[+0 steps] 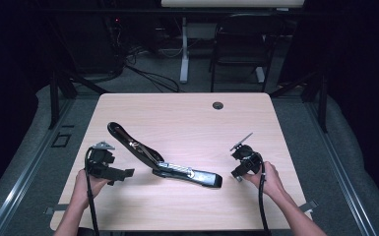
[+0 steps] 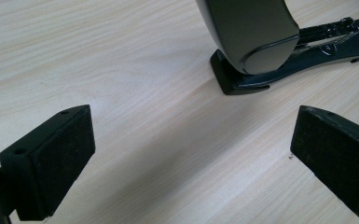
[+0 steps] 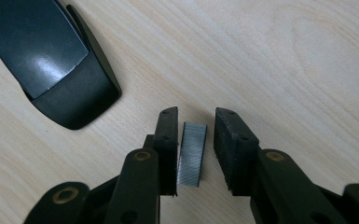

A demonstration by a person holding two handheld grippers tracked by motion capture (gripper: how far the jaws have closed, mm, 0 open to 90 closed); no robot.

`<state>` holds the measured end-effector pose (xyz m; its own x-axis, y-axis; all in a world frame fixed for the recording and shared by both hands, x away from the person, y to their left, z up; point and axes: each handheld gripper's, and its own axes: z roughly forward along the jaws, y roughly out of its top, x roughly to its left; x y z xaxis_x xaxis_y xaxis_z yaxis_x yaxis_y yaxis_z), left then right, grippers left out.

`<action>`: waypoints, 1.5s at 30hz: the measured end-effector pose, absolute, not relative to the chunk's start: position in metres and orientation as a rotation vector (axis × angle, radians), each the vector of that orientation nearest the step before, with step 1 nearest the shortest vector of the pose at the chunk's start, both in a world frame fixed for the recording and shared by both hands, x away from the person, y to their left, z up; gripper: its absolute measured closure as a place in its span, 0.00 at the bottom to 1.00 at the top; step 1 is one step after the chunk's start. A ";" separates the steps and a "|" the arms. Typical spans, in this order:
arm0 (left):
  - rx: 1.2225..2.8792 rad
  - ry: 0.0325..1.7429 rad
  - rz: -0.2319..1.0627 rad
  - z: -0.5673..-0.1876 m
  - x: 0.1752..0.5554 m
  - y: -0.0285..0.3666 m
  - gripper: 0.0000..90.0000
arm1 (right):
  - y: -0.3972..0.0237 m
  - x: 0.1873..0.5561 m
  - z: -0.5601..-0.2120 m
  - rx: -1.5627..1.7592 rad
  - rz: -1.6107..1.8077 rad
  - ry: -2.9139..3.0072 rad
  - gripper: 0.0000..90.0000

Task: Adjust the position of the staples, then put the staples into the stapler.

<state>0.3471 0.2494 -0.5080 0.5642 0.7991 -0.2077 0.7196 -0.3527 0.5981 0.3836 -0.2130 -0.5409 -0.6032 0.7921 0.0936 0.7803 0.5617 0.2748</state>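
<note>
A black stapler point(image 1: 160, 164) lies folded open on the wooden table point(image 1: 187, 118), its cover arm reaching to the back left and its base to the front right. My left gripper point(image 1: 120, 172) rests left of it and is open wide; in the left gripper view point(image 2: 191, 158) the stapler's rounded end point(image 2: 256, 42) lies ahead with nothing between the jaws. My right gripper point(image 1: 241, 164) sits right of the stapler. A short grey strip of staples point(image 3: 192, 154) lies between its narrowly parted jaws point(image 3: 196, 114), close against one pad with a gap to the other. One stapler end point(image 3: 51, 56) lies beyond.
A round cable hole point(image 1: 218, 105) sits near the table's far edge. Behind the table stand a black chair point(image 1: 238, 44) and a white desk leg point(image 1: 183, 49), with cables on the floor. Both forearms come in over the near edge.
</note>
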 end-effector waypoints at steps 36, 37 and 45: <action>2.143 1.206 0.153 -0.508 0.347 0.250 0.00 | -0.212 0.383 -0.535 1.321 0.462 2.738 0.87; 2.143 1.205 0.153 -0.508 0.347 0.250 0.00 | -0.212 0.383 -0.534 1.322 0.479 2.734 0.87; 2.143 1.216 0.151 -0.509 0.349 0.250 0.00 | -0.217 0.383 -0.526 1.303 0.543 2.731 0.87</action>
